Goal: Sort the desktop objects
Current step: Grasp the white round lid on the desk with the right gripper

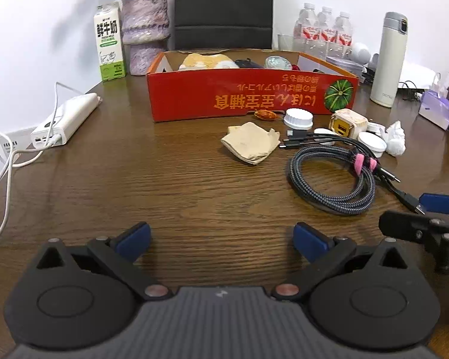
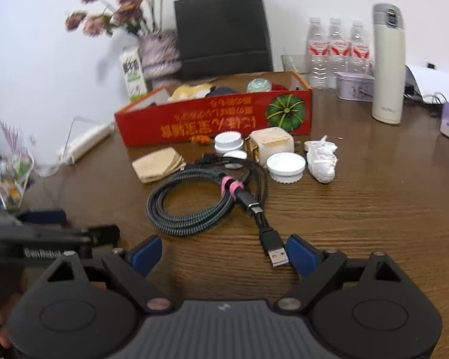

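- Wood-grain brown table (image 1: 170, 179) runs up to a white wall, with a black paper bag (image 2: 223, 30) standing against the wall behind everything.
- At the far left edge a white power bank (image 1: 64, 119) lies with a white cord plugged in; behind it stand a milk carton (image 1: 109, 42) and a purple vase (image 1: 145, 30) holding dried flowers.
- Low and level over bare wood near the front edge, the left gripper (image 1: 221, 240) has its blue-padded fingers spread wide with nothing between them.
- Mid-table sits a red cardboard box (image 1: 248, 97) printed with a green pumpkin, already holding several items.
- Just in front of the box lies a folded brown napkin (image 1: 250, 142), and to its right a coiled braided cable (image 1: 332, 179) bound with a pink strap.
- Behind the coil cluster white caps (image 2: 286, 166), a cream cube charger (image 2: 271, 143) and a crumpled white tissue (image 2: 321, 161).
- Beside the left one, the right gripper (image 2: 224, 254) is also low over the table, jaws apart and holding nothing; the cable's USB plug (image 2: 278, 254) lies just inside its right finger.
- Further right at the back stand three water bottles (image 2: 335, 48), a small tin (image 2: 354, 86) and a tall white thermos (image 2: 387, 62).
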{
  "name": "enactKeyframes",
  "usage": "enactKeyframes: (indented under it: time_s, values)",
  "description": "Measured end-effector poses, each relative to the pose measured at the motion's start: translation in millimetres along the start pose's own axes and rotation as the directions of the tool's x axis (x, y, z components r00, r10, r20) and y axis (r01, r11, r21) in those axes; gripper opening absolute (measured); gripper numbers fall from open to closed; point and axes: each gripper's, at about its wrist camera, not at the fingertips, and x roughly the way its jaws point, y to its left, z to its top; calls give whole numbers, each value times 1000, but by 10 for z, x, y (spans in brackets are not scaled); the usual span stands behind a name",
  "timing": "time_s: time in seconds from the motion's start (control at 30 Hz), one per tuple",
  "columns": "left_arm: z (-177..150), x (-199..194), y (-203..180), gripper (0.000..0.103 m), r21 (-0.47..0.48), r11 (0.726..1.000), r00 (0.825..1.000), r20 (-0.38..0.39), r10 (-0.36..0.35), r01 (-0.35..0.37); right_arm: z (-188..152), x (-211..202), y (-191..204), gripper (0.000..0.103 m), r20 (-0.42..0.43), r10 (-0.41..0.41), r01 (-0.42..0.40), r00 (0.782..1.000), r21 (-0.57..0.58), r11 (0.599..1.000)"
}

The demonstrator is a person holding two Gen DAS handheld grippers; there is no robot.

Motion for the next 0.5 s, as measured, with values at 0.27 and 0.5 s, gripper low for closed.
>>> enactKeyframes:
  time_s: [0.27, 0.5]
  values:
    - [1, 0, -11, 103, 3, 1000, 1000, 1, 2, -2, -45, 24, 169, 90, -12, -57, 55, 998, -95, 994]
    - [2, 1, -12, 103, 0, 1000, 1000, 1, 0, 0, -35, 23, 161, 91, -14, -65, 63, 998, -94, 994]
